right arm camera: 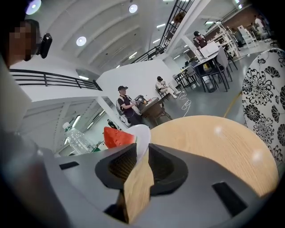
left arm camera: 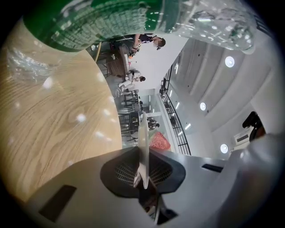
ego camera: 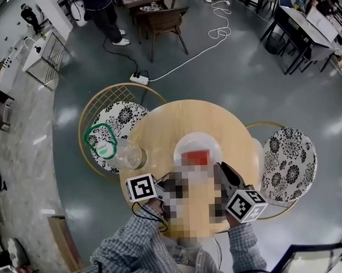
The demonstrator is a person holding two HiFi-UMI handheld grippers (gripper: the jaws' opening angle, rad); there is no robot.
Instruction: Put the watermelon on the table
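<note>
A red watermelon slice [ego camera: 195, 158] lies on a white plate [ego camera: 196, 142] on the near half of the round wooden table [ego camera: 159, 133]. My left gripper [ego camera: 163, 185] is at the plate's near-left rim and my right gripper [ego camera: 221, 170] at its near-right rim. In the left gripper view the jaws [left arm camera: 143, 149] are shut on the thin plate edge [left arm camera: 143, 131], with the watermelon [left arm camera: 159, 140] beyond. In the right gripper view the jaws [right arm camera: 141, 151] close on the plate rim [right arm camera: 141, 132], with the watermelon [right arm camera: 116, 137] just left. A mosaic patch hides the plate's near edge in the head view.
A clear plastic bottle [ego camera: 120, 152] with a green label lies at the table's left edge, close above my left gripper [left arm camera: 133, 18]. Floral-cushioned chairs stand left [ego camera: 119, 119] and right [ego camera: 289, 162]. A power strip [ego camera: 139, 79] and cable lie on the floor beyond.
</note>
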